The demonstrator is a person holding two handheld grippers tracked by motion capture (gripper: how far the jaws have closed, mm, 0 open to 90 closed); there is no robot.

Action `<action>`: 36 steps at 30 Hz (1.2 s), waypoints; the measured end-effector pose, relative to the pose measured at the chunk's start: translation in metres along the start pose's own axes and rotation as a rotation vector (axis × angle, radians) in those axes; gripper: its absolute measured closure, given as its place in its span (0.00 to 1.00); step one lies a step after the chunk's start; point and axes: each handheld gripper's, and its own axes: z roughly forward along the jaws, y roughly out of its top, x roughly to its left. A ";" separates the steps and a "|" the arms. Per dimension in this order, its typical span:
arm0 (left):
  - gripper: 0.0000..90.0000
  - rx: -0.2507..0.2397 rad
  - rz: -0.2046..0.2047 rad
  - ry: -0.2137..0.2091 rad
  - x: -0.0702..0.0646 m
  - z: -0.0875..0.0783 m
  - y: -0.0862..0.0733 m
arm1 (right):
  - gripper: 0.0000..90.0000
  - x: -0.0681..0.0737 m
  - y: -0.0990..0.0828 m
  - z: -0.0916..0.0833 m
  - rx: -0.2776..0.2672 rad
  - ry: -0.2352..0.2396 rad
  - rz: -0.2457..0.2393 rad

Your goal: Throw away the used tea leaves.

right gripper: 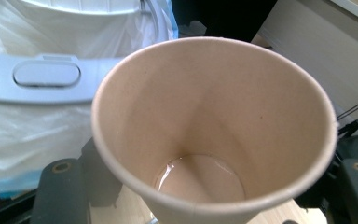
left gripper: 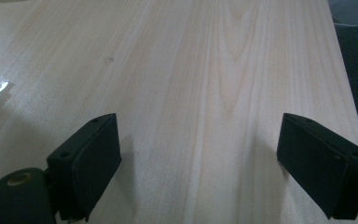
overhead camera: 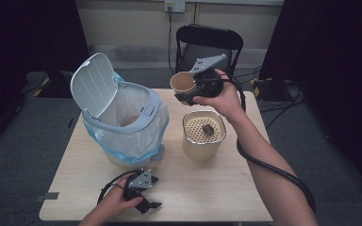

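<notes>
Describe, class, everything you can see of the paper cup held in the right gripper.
The paper cup is plain tan paper with a rolled rim, tapering to a round base. It is tilted, mouth toward the white trash bin, held off the table in the right gripper, whose jaws clasp its lower wall. The right gripper view shows a bare inside with a thin film of clear liquid at the bottom.

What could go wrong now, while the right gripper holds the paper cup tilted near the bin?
1. The paper cup holds a little liquid; tilted in the right gripper, it might drip onto the table.
2. The jaws could crush its thin wall.
3. It could bump the bin.
</notes>
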 end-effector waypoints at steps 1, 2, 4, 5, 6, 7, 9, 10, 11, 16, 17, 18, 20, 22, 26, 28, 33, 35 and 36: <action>0.14 0.000 0.000 0.000 0.000 0.000 0.000 | 0.31 0.001 0.003 0.001 -0.002 0.004 -0.001; 0.14 0.000 0.000 0.000 0.000 0.000 0.000 | 0.31 0.001 0.005 0.001 -0.004 0.007 -0.003; 0.14 -0.001 0.000 0.000 0.000 0.000 0.000 | 0.31 0.004 0.011 0.002 -0.008 0.017 -0.006; 0.14 0.000 0.001 0.000 0.000 0.000 0.000 | 0.31 0.005 0.014 0.003 -0.008 0.020 -0.010; 0.14 -0.001 0.001 0.000 0.000 0.000 0.000 | 0.31 0.006 0.017 0.003 -0.011 0.021 -0.011; 0.14 -0.001 0.001 0.000 0.000 0.000 0.000 | 0.31 0.006 0.019 0.003 -0.014 0.024 -0.011; 0.14 0.000 0.001 0.000 0.000 0.000 0.000 | 0.31 0.006 0.025 0.003 -0.018 0.026 -0.014; 0.14 -0.001 0.001 0.000 0.000 0.000 0.000 | 0.31 0.006 0.026 0.003 -0.020 0.027 -0.012; 0.14 -0.001 0.000 0.000 0.000 0.000 0.000 | 0.30 0.006 0.028 0.004 -0.021 0.029 -0.012; 0.14 0.000 0.001 0.000 0.000 0.000 0.000 | 0.30 0.007 0.034 0.006 -0.020 0.037 -0.012; 0.14 0.000 0.001 0.000 0.000 0.000 0.000 | 0.30 0.007 0.036 0.007 -0.024 0.038 -0.010; 0.14 0.000 0.001 0.000 0.000 0.000 0.000 | 0.30 0.008 0.037 0.008 -0.026 0.041 -0.011; 0.14 -0.002 0.001 -0.001 0.000 0.000 0.000 | 0.30 0.009 0.041 0.011 -0.028 0.048 -0.013; 0.14 -0.003 0.000 -0.001 0.000 0.000 0.000 | 0.30 0.012 0.046 0.014 -0.021 0.056 -0.029; 0.14 -0.002 0.002 -0.001 0.000 0.000 0.000 | 0.30 0.018 0.055 0.019 -0.025 0.070 -0.045; 0.14 -0.002 0.002 -0.001 0.000 0.000 0.000 | 0.30 0.020 0.058 0.022 -0.020 0.074 -0.047; 0.14 -0.002 0.002 -0.001 0.000 0.000 0.000 | 0.30 0.026 0.069 0.029 -0.031 0.091 -0.061; 0.14 -0.002 0.002 -0.001 0.000 0.000 0.000 | 0.30 0.029 0.073 0.032 -0.027 0.097 -0.064; 0.14 -0.002 0.002 -0.001 0.000 0.000 0.000 | 0.30 0.031 0.075 0.034 -0.025 0.101 -0.074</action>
